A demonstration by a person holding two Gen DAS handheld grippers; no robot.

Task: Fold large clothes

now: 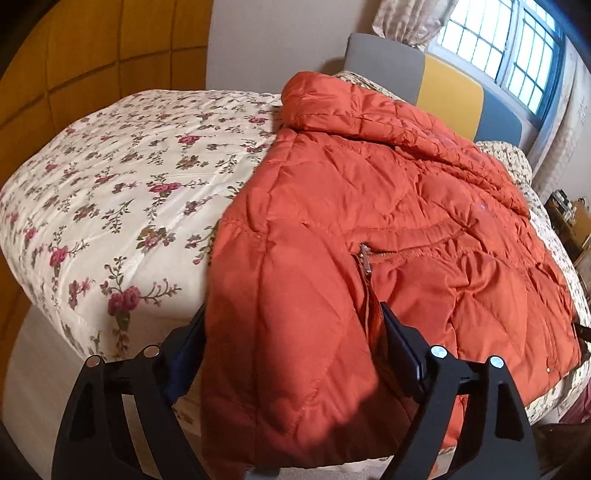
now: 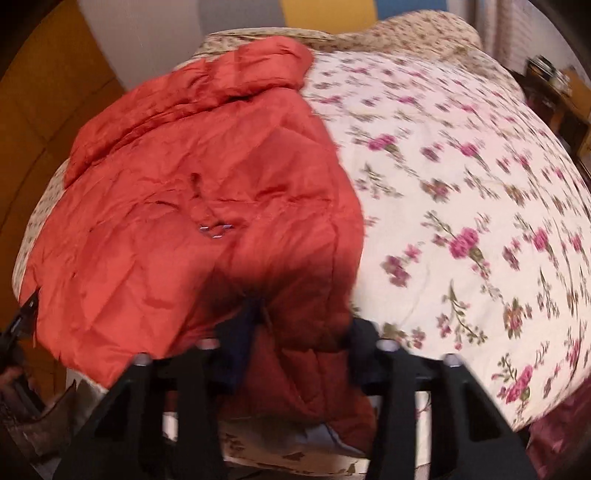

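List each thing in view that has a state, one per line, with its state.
orange jacket: lying on the bed, partly folded, hem hanging over the near edge
pocket zipper: closed
left gripper: fingers spread wide around the jacket's hem
right gripper: fingers apart around a jacket fold
floral quilt: spread flat on the bed
curtain: drawn aside

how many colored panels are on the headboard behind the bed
3 in the left wrist view: a grey panel at left, a yellow panel in the middle, a blue panel nearest the window. The orange jacket may hide more.
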